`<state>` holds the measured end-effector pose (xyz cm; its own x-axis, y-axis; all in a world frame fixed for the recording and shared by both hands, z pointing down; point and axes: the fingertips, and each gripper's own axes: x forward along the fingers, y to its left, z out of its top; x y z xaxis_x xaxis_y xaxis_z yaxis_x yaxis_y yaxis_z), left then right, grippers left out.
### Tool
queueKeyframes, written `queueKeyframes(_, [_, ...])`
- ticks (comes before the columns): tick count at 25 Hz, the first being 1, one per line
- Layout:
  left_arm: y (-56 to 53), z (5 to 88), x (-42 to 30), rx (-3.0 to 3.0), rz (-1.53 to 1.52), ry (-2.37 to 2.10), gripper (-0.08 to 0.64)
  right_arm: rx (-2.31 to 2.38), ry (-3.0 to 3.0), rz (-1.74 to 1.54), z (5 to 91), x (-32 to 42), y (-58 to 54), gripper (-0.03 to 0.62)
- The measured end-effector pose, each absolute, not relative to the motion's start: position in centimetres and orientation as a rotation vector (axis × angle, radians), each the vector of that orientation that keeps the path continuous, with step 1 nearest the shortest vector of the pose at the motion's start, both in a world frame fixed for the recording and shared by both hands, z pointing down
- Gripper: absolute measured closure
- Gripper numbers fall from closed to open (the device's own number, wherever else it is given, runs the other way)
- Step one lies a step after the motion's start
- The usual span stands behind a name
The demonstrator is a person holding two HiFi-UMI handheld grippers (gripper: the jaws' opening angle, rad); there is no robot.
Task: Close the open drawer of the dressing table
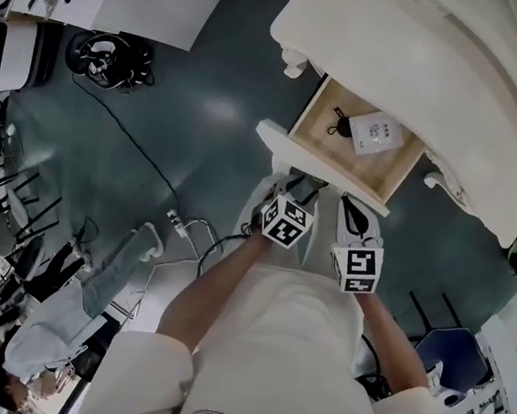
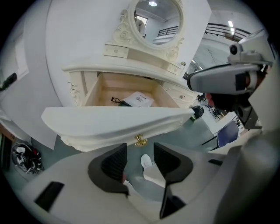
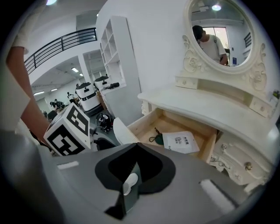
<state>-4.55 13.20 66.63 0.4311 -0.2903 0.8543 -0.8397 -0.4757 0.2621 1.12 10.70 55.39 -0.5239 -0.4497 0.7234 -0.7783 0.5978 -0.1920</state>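
Both angle down before the drawer (image 2: 118, 122): left gripper (image 2: 140, 151) fingers (image 2: 114, 162) apart, right gripper (image 3: 134, 148) closed.

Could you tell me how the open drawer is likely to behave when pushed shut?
The drawer will probably slide as one stiff piece: its wide front looks solid. It should be light, holding only a white packet and a small dark item. Pushed off-centre, away from the knob, it may skew.

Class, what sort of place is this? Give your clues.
Probably a robotics lab, not a bedroom: the cream carved dressing table stands on a grey floor with loose black cables, and white machines stand nearby.
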Motion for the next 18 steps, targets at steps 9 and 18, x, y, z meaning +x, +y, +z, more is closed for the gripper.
queueKeyframes(9, [13.0,67.3,-4.2,2.001,1.032,-0.959,0.433,0.916,-2.169,0.656,57.9,1.1,12.2,0.592])
queueKeyframes(18, [13.1,68.6,-3.5,2.000,1.080,-0.964,0.433,0.917,-2.134,0.651,59.4,2.3,13.4,0.592])
